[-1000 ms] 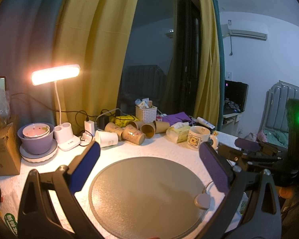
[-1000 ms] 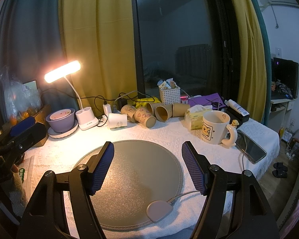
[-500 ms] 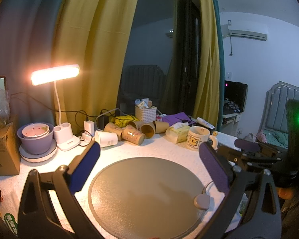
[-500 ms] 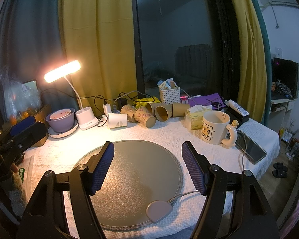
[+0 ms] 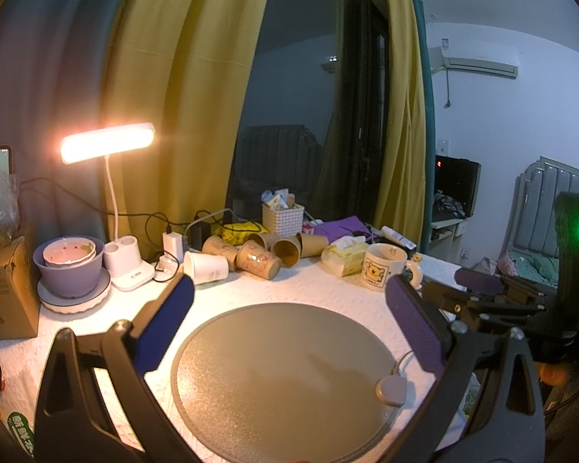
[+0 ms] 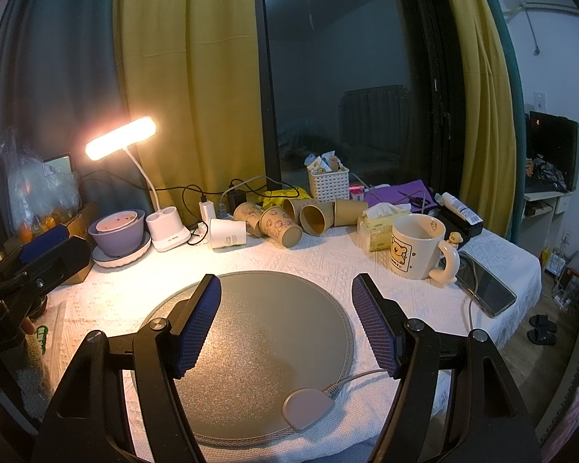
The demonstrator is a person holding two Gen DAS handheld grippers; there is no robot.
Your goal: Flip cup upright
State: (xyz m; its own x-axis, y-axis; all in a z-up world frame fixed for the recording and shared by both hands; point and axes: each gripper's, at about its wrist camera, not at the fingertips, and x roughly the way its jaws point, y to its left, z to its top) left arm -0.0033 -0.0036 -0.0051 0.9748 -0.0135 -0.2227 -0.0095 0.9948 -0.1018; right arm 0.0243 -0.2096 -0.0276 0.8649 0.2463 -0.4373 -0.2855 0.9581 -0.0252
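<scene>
over the round grey mat (image 6: 258,347) i am holding both grippers above the table, nothing between the pads. left gripper (image 5: 289,324) is hanging with its jaws spread wide; right gripper (image 6: 286,322) is likewise sitting with jaws spread, framing the mat. a small grey puck (image 6: 308,403) on a cable is lying at the mat's near edge. along the back of the white tablecloth (image 6: 320,262), a white cup (image 6: 227,232) is lying on its side just beside the lamp base (image 6: 168,229); to its right i am seeing several brown paper cups (image 6: 280,225) tipped over in a cluster. a cream mug (image 6: 419,246) is standing upright at the right, well apart from both grippers, next to a phone (image 6: 486,288).
</scene>
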